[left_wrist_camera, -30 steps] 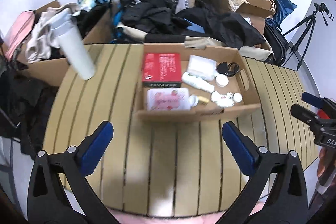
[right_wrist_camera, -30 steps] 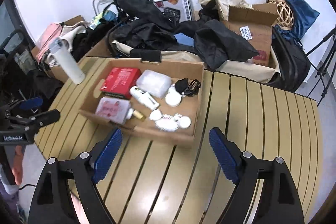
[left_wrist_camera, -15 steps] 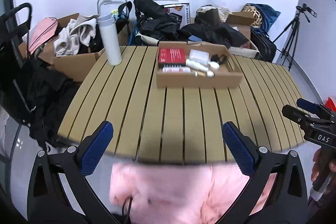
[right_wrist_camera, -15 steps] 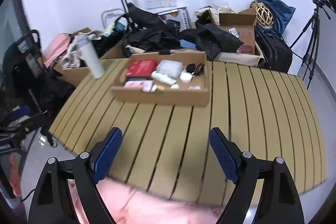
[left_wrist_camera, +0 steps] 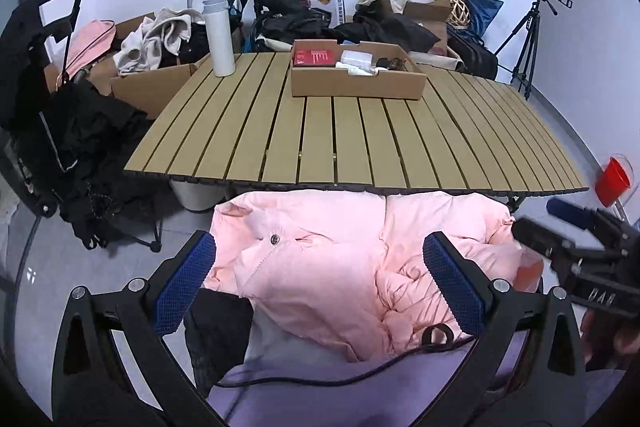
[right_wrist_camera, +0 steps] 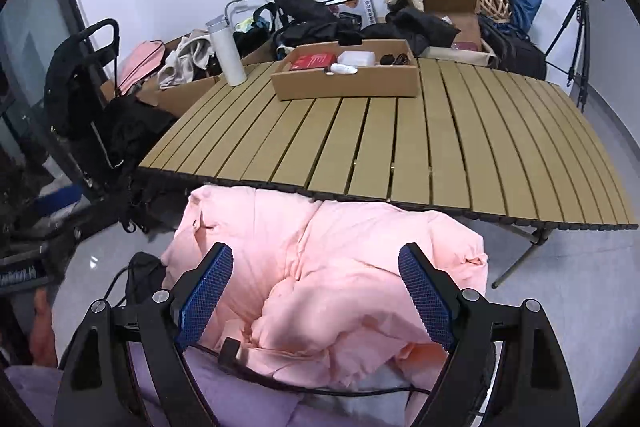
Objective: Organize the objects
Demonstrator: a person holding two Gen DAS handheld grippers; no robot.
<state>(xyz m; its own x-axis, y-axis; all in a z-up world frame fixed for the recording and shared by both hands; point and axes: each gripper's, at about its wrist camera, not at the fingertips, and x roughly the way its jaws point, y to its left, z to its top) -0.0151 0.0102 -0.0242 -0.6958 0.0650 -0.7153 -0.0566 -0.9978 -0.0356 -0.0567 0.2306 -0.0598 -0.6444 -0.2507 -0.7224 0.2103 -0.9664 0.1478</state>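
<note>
Pulled both way back off the bench [left_wrist_camera: 360, 131] since a second ago | left hand-held gripper [left_wrist_camera: 320, 287] and right hand-held gripper [right_wrist_camera: 316, 293] gaping, holding nothing | cardboard box [right_wrist_camera: 348, 83] at 12 o'clock, far side, long axis crosswise, right one a touch nearer imo

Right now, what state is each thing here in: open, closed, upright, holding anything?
Left gripper: open, holding nothing.
Right gripper: open, holding nothing.
Cardboard box: open-topped, items inside, on the table.
White bottle: upright, capped.
Pink jacket: crumpled below the grippers.
</note>
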